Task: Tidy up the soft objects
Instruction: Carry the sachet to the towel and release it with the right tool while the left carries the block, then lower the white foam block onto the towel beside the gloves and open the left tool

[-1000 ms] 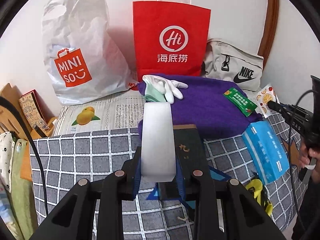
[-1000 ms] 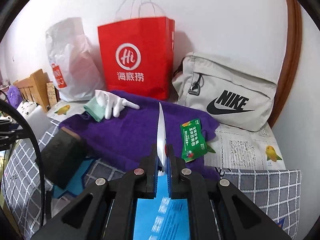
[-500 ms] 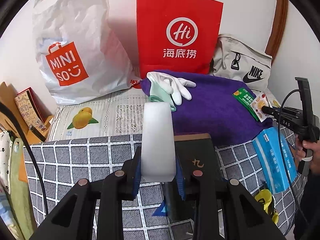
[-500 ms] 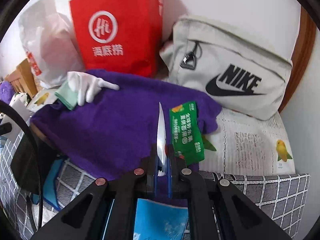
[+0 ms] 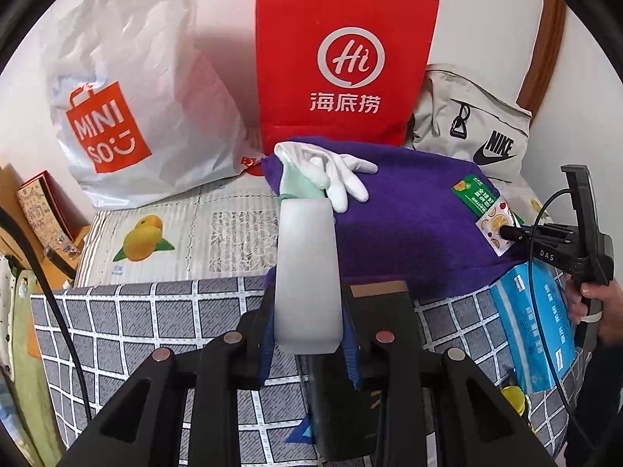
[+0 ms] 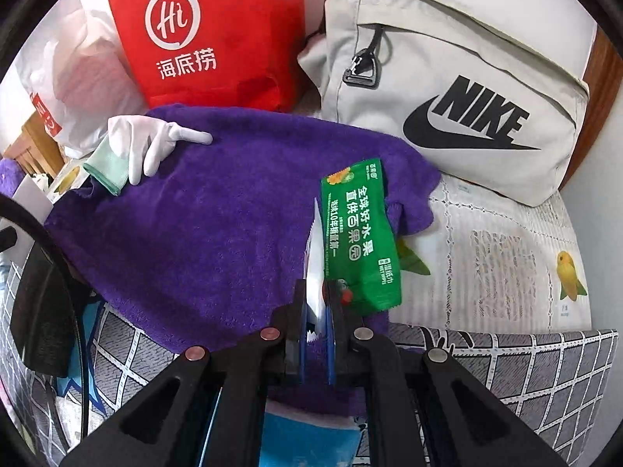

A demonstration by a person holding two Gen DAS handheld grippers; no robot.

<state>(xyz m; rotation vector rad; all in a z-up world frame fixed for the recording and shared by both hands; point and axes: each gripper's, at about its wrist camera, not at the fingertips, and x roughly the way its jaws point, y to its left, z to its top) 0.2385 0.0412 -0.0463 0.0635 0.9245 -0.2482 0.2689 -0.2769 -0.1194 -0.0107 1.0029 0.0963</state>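
A fuzzy purple towel lies spread over the grey checked bedcover, a glossy green wet-wipe packet near its right edge. The left gripper is clamped on a smooth, rounded white block. The right gripper pinches a thin, flat sachet with fruit print, touching the packet.

Bed in grey checked cover, purple towel, blue tissue pack, Nike bag on it
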